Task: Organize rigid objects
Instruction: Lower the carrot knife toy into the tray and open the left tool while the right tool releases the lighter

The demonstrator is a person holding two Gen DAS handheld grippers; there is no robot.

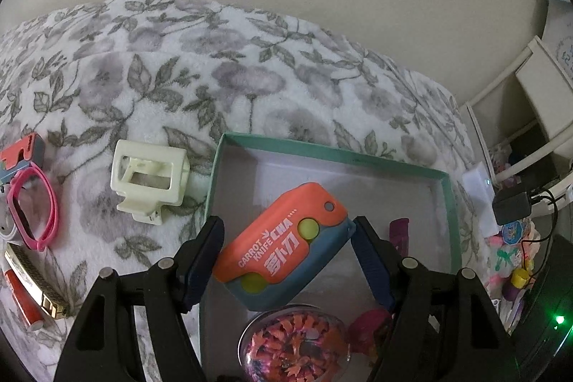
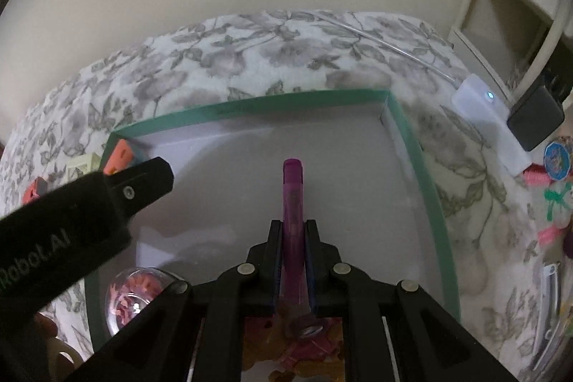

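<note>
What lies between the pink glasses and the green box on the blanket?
A cream hair clip lies between the pink glasses and the green box, on the blanket. The left wrist view shows it.

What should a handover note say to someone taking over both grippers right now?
Left gripper: closed on the orange carrot knife, over the green box.
Right gripper: shut on a purple stick, also over the box.
Done: a clear ball of orange bits and a red toy lie in the box.
Left: release both held items into the box; then fetch the white hair clip, pink glasses, another orange piece, a red tube and a gold strap, all on the floral blanket.
</note>
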